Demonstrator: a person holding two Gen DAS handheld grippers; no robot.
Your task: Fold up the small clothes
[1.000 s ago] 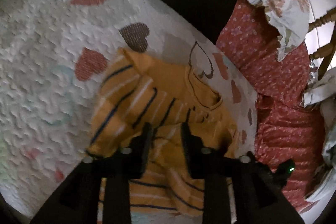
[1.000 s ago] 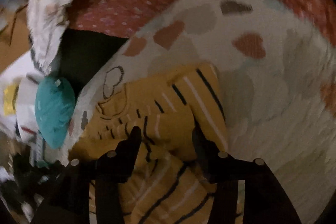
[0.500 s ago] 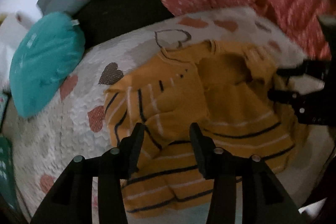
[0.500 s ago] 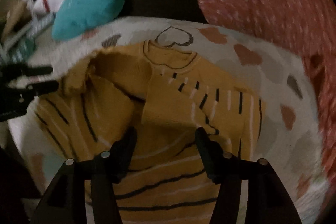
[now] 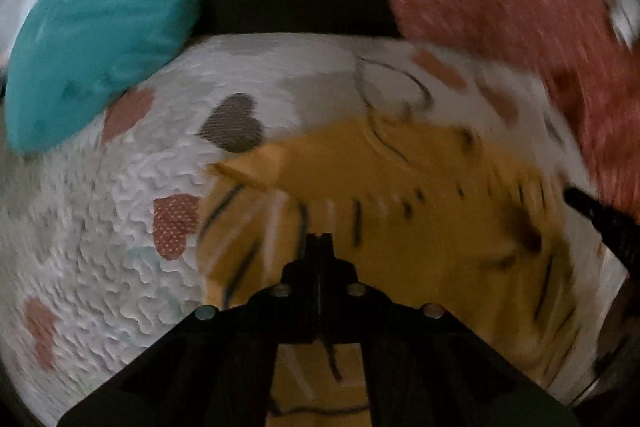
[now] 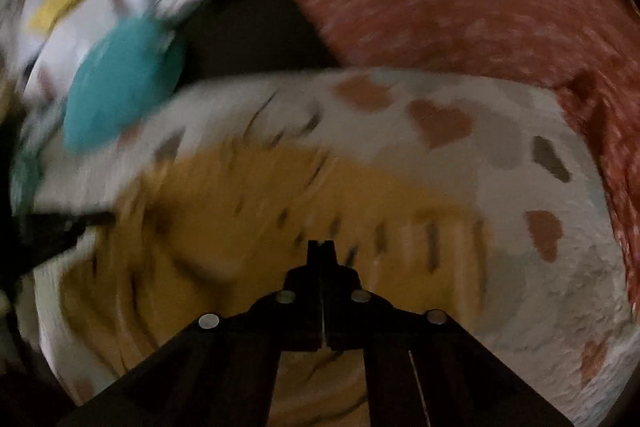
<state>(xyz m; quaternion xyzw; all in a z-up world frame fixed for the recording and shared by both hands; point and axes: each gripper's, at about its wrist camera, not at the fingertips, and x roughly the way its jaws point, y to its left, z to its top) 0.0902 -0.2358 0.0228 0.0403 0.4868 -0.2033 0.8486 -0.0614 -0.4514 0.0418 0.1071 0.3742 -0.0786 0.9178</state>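
At the far left of our left-wrist view we see a teal cushion (image 5: 100, 55) resting on the upper edge of the white quilt with hearts (image 5: 120, 247). Moving right, the mustard striped top (image 5: 400, 211) lies spread on that quilt, a folded corner pointing toward a grey heart patch and its neckline turned away from us. Our left gripper (image 5: 319, 239) sits low in the middle, over the garment's near part, its fingers pressed together with no gap between them; we cannot tell whether any cloth is pinched there, since the tips are dark and the picture is blurred. Further right, the black tip of our right gripper (image 5: 600, 219) reaches in over the top's right side, and beyond it lies a red patterned cloth (image 5: 520, 7).

In the right-wrist view, again from the left, a dark shape that is our left gripper (image 6: 52, 239) enters at the edge, with the teal cushion (image 6: 120, 87) above it. The mustard striped top (image 6: 240, 227) fills the lower middle, heavily smeared. Our right gripper (image 6: 321, 247) is over it, fingers closed against each other, and whether they grip fabric we cannot tell. To the right the quilt (image 6: 540, 227) shows bare, with the red patterned cloth (image 6: 480, 7) behind
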